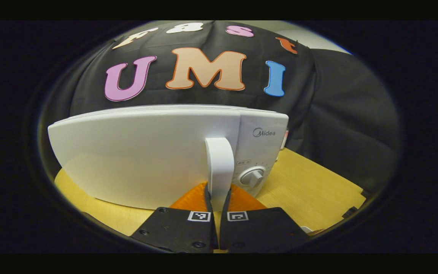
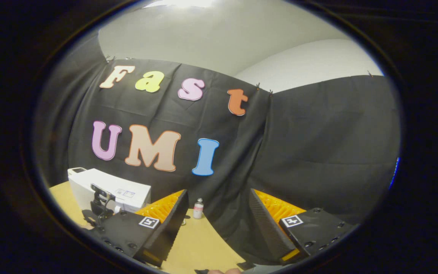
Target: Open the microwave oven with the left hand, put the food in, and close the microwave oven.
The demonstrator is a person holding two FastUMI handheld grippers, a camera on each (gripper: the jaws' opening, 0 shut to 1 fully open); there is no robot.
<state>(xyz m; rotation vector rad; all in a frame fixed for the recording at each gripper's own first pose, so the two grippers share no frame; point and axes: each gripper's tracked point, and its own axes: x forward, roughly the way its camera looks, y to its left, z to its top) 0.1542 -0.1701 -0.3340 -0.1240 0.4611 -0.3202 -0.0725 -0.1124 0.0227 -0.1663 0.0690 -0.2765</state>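
The white microwave oven stands close in front on the wooden table. Its door lies flush with the control panel and dial. My left gripper is shut on the lower end of the upright white door handle, one finger on each side. In the right gripper view the microwave sits far off at the left, with the left gripper at its front. My right gripper hangs open over the table with nothing between its fingers.
A small bottle stands on the table near the black cloth wall, beyond the right gripper. The cloth closes off the back and right side. Bare tabletop lies to the right of the microwave.
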